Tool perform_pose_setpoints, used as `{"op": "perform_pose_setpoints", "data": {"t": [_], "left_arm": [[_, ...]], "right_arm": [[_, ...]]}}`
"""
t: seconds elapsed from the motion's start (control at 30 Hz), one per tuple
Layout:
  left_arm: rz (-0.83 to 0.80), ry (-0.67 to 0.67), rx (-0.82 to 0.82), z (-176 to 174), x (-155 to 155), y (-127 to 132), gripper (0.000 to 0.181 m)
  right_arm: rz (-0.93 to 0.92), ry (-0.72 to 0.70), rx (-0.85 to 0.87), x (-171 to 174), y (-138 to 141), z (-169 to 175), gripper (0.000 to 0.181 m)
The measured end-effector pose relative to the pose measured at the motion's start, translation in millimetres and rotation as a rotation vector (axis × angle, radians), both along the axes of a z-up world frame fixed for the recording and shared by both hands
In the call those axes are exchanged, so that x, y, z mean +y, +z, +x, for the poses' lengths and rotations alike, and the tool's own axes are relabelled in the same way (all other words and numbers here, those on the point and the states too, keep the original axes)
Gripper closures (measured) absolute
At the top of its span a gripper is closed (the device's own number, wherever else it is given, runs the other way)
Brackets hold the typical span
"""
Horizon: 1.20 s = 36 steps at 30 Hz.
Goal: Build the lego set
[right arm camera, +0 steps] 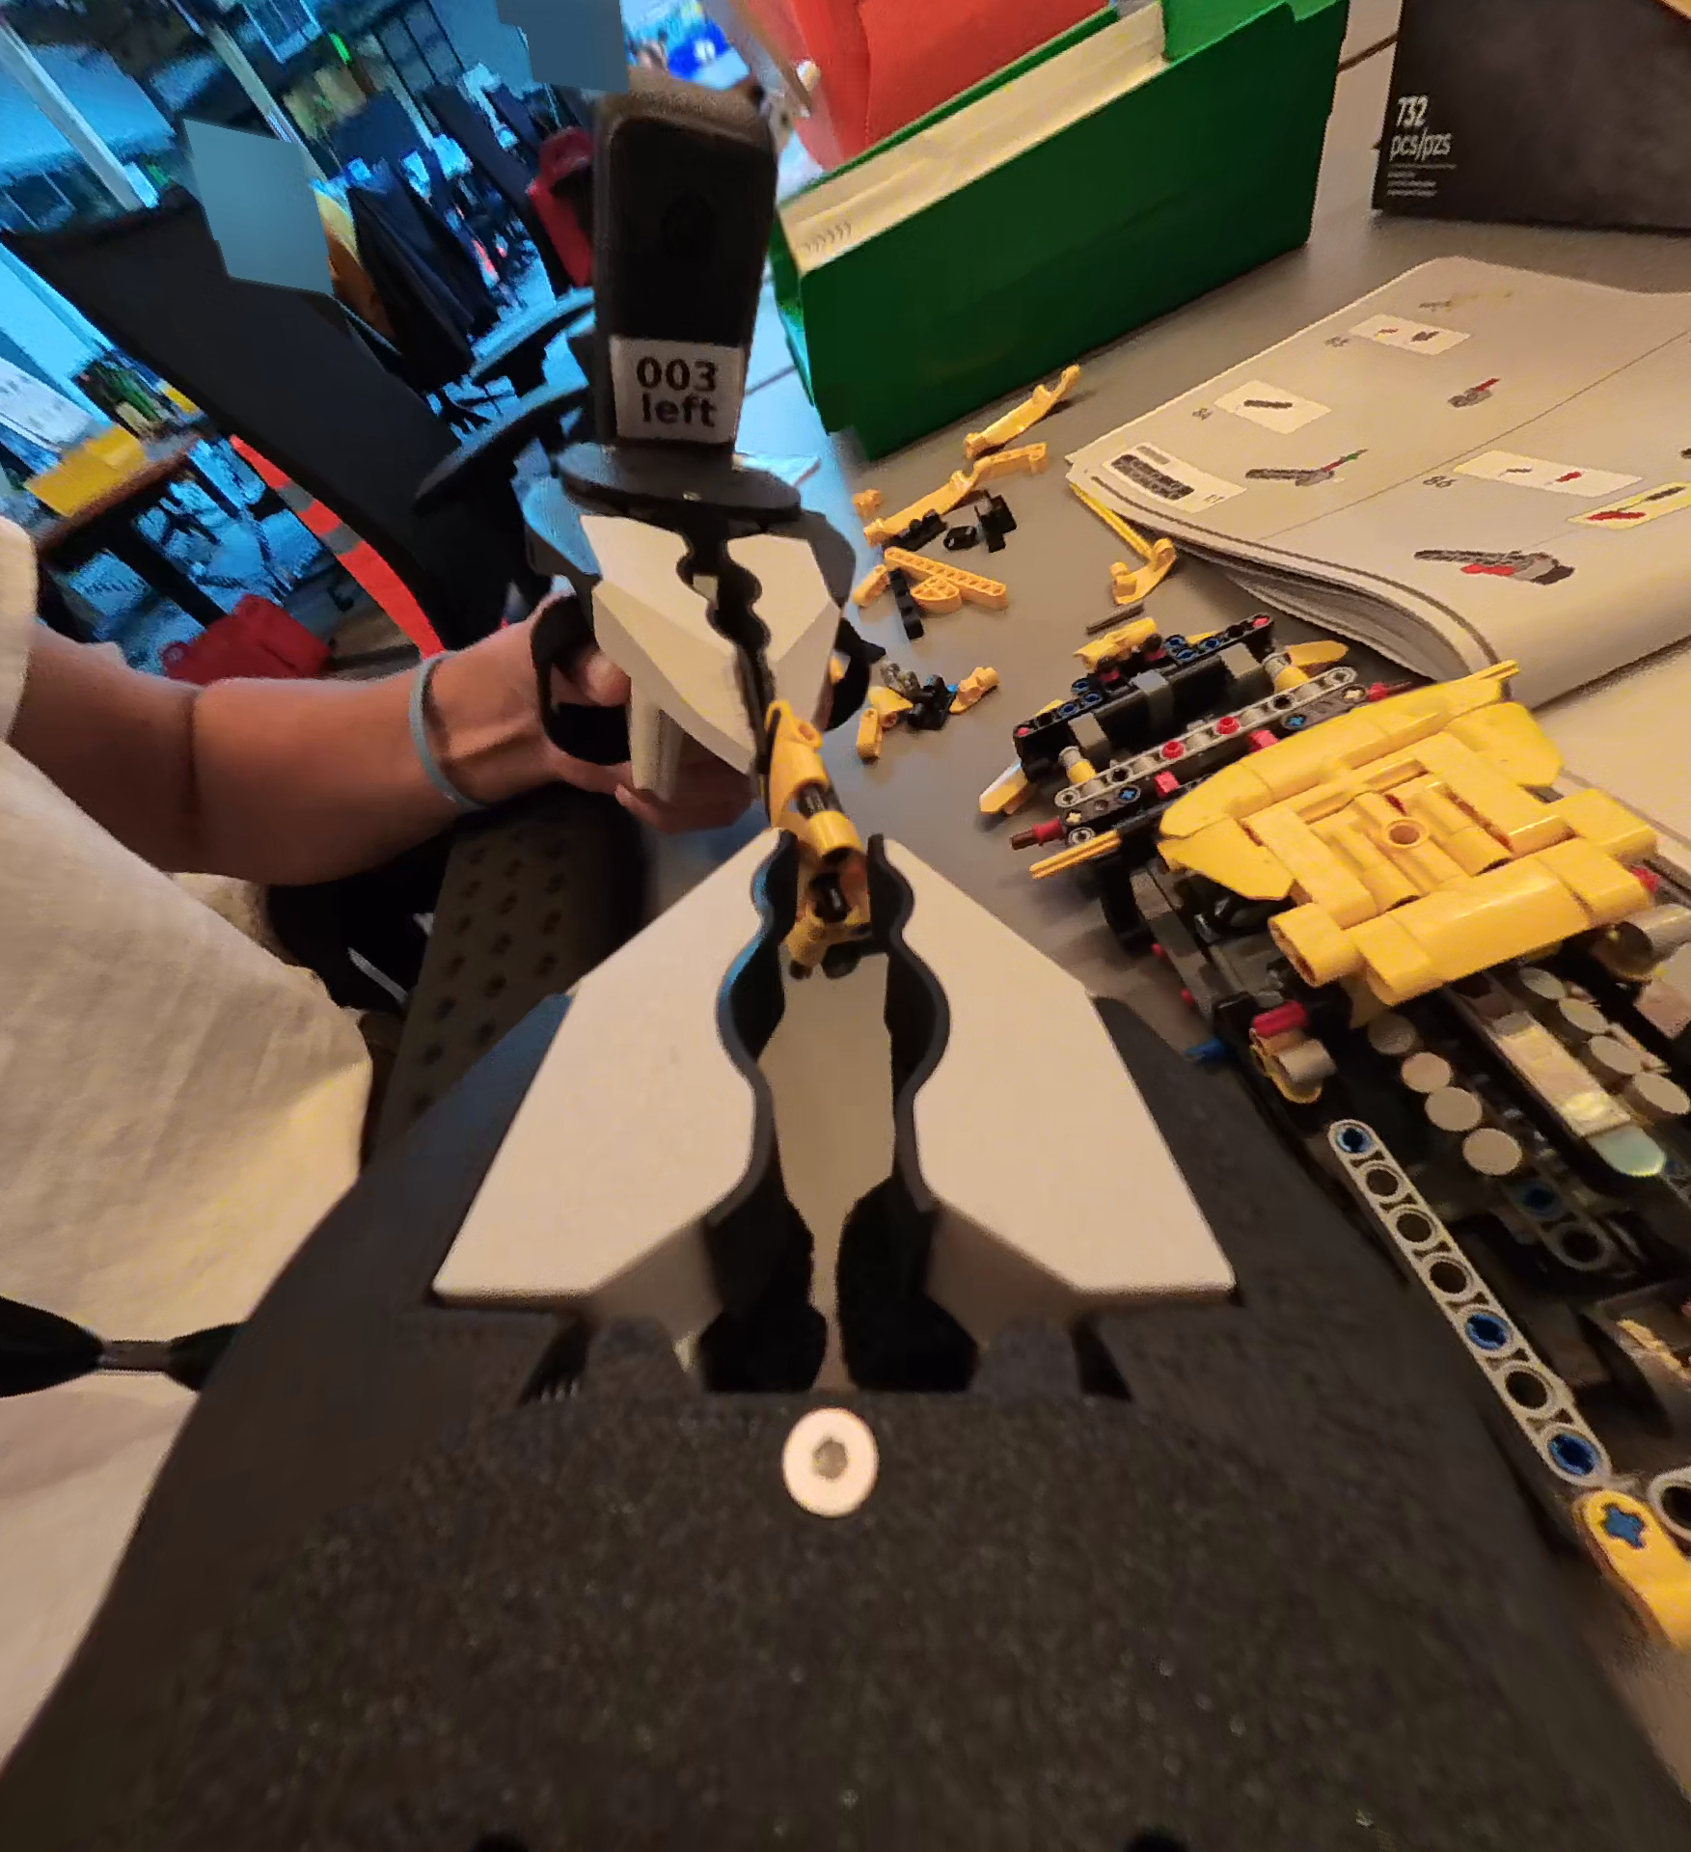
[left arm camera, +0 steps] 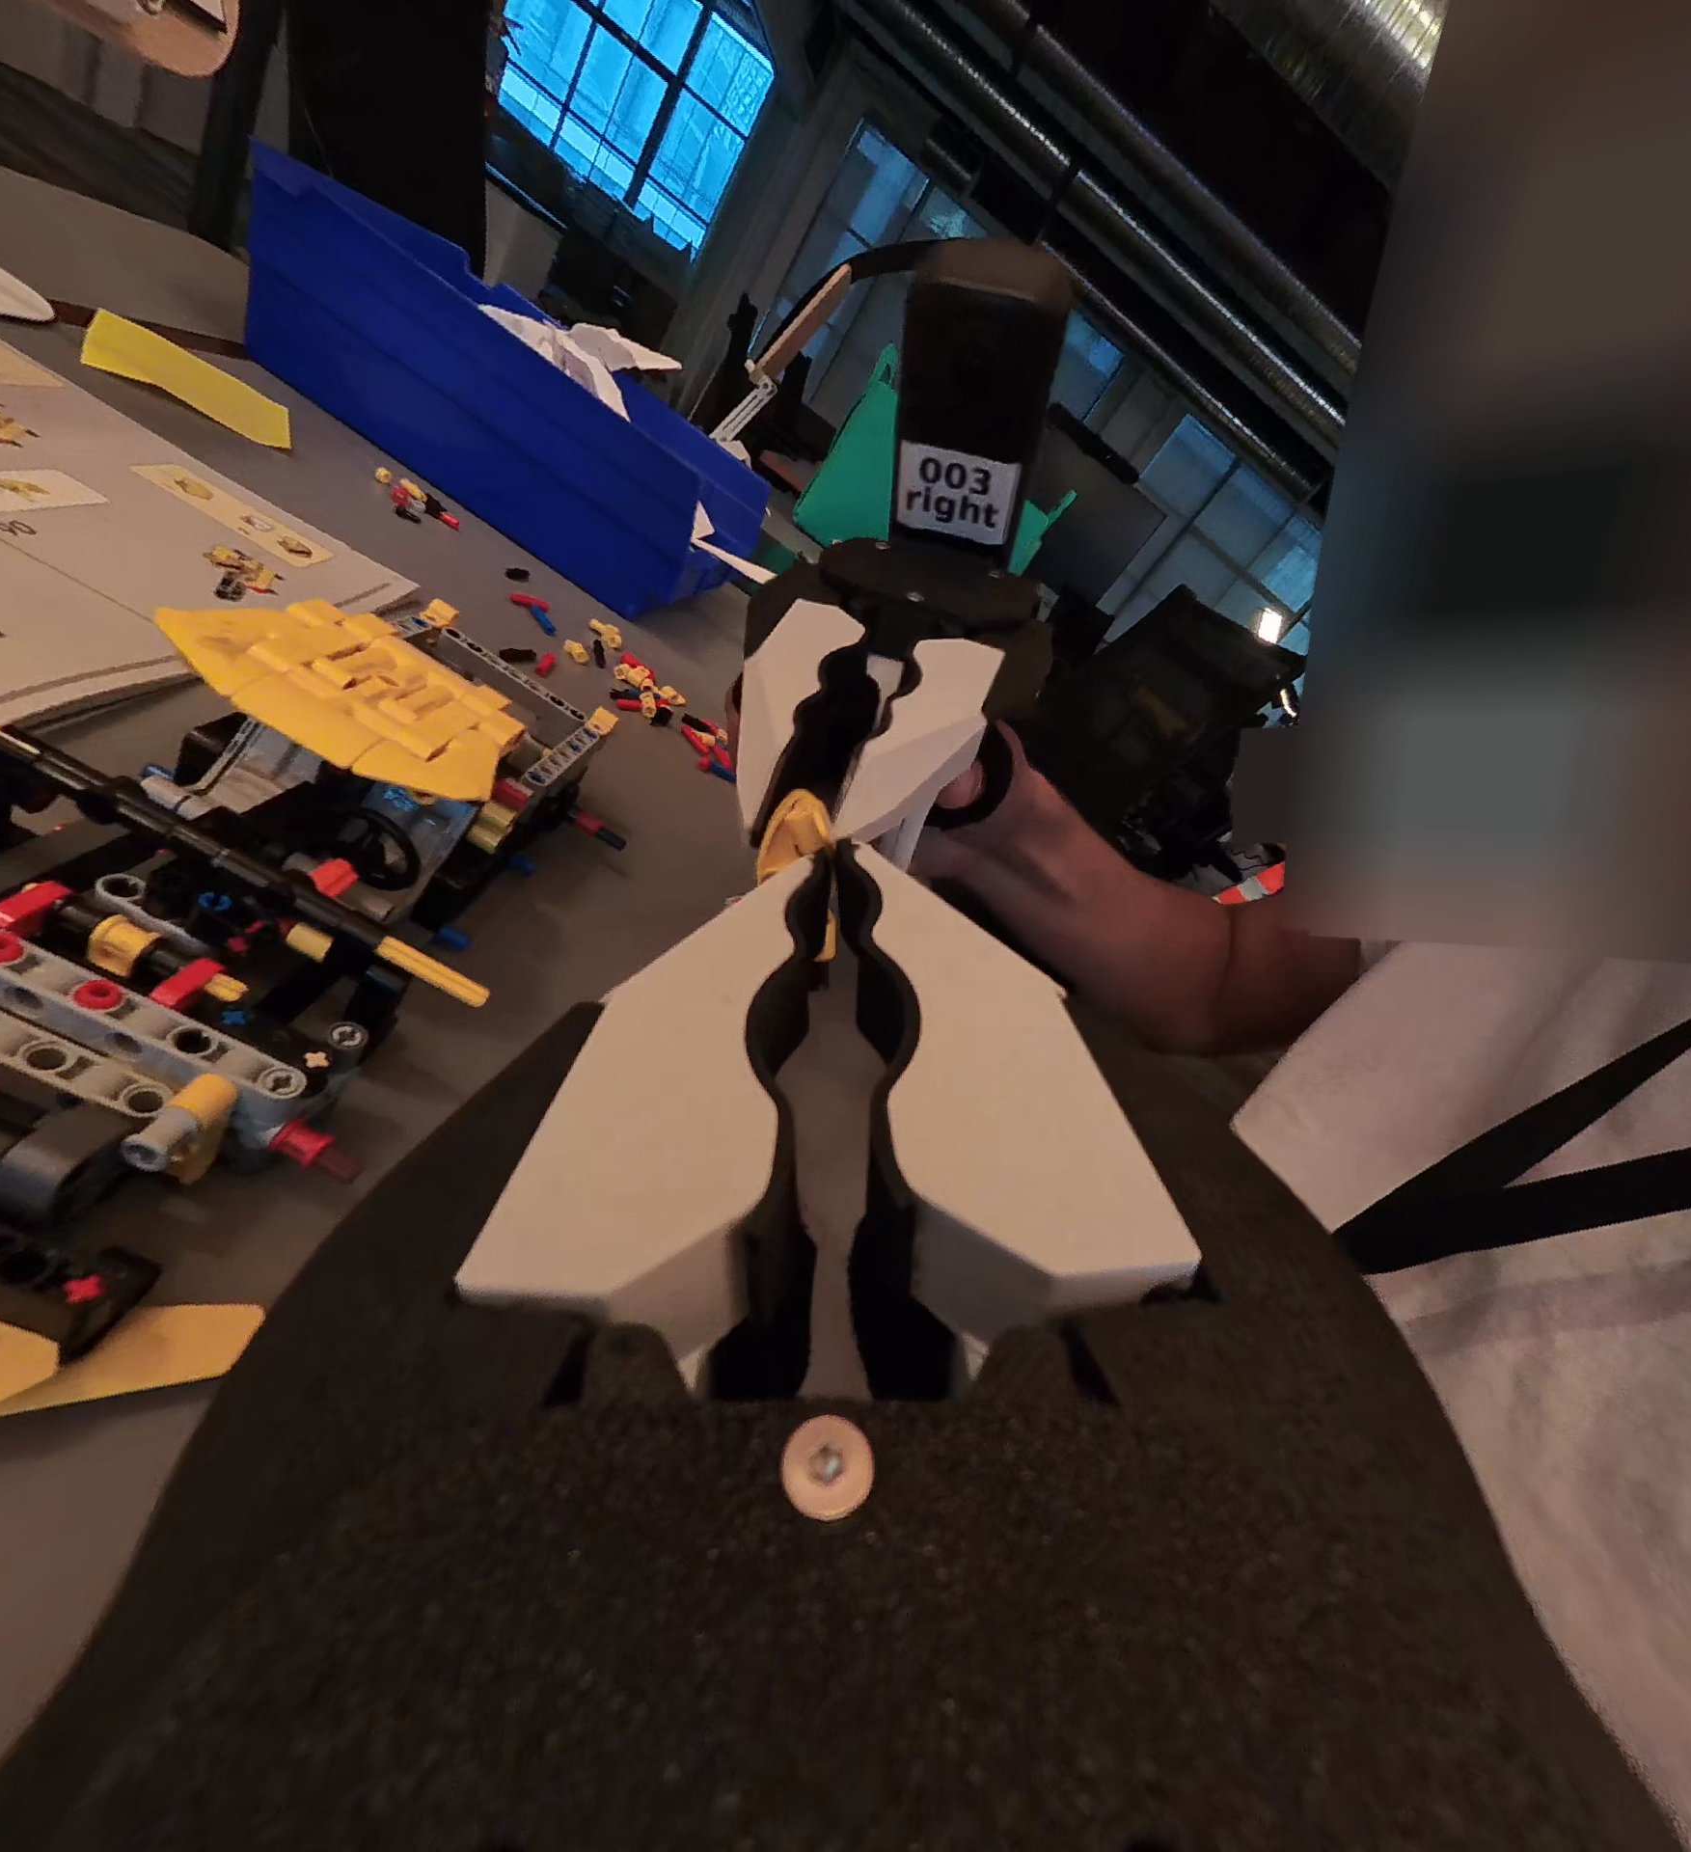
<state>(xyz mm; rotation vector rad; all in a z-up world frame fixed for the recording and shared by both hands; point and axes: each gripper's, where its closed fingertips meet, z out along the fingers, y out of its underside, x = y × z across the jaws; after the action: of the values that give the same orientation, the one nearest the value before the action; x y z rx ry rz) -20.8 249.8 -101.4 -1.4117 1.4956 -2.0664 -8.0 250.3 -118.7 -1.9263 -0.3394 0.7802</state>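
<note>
While both grippers meet tip to tip above the table edge, you hold 1 small yellow sub-assembly (right arm camera: pixel 814 847) between them, lifted clear of the grey table (right arm camera: pixel 921 802), probably so its parts can be pressed together without the model in the way. Your right gripper (right arm camera: pixel 826 882) is narrowed onto the lower yellow connector, and your left gripper (left arm camera: pixel 829 882) is nearly closed on the upper yellow end; a short black axle seems to join the 2 ends, though the joint is partly hidden.

The grippers oppose each other along 1 line, which suits pushing the pieces together along the axle. Your left hand (right arm camera: pixel 560 722) wraps the handle with the wrist level, forearm coming in from your body side. Your right hand (left arm camera: pixel 1011 852) grips its handle likewise, tilted slightly down.

The half-built yellow and black vehicle (right arm camera: pixel 1402 902) rests on the table just beside the open instruction booklet (right arm camera: pixel 1523 481), with loose pieces (right arm camera: pixel 931 581) scattered near a green bin (right arm camera: pixel 1021 261).
</note>
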Motion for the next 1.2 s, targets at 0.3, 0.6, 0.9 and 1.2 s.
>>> {"op": "perform_pose_setpoints", "data": {"t": [0.3,0.6,0.9,1.2], "left_arm": [[0.079,-0.003,0.054,4.7,-7.6,-11.7,0.165],[0.036,-0.009,0.042,3.8,-6.1,-6.4,0.173],[0.198,0.087,0.016,8.3,-2.9,-11.8,0.173],[0.074,0.004,0.017,3.9,-9.6,-4.9,0.174]], "right_arm": [[0.007,0.017,-0.03,-2.0,-1.3,-1.2,0.168],[0.008,0.032,-0.078,-2.6,-5.7,-7.0,0.168],[-0.021,-0.027,-0.126,2.2,-11.6,-3.5,0.168],[-0.002,0.044,-0.04,-3.5,-4.3,-7.9,0.168]]}}
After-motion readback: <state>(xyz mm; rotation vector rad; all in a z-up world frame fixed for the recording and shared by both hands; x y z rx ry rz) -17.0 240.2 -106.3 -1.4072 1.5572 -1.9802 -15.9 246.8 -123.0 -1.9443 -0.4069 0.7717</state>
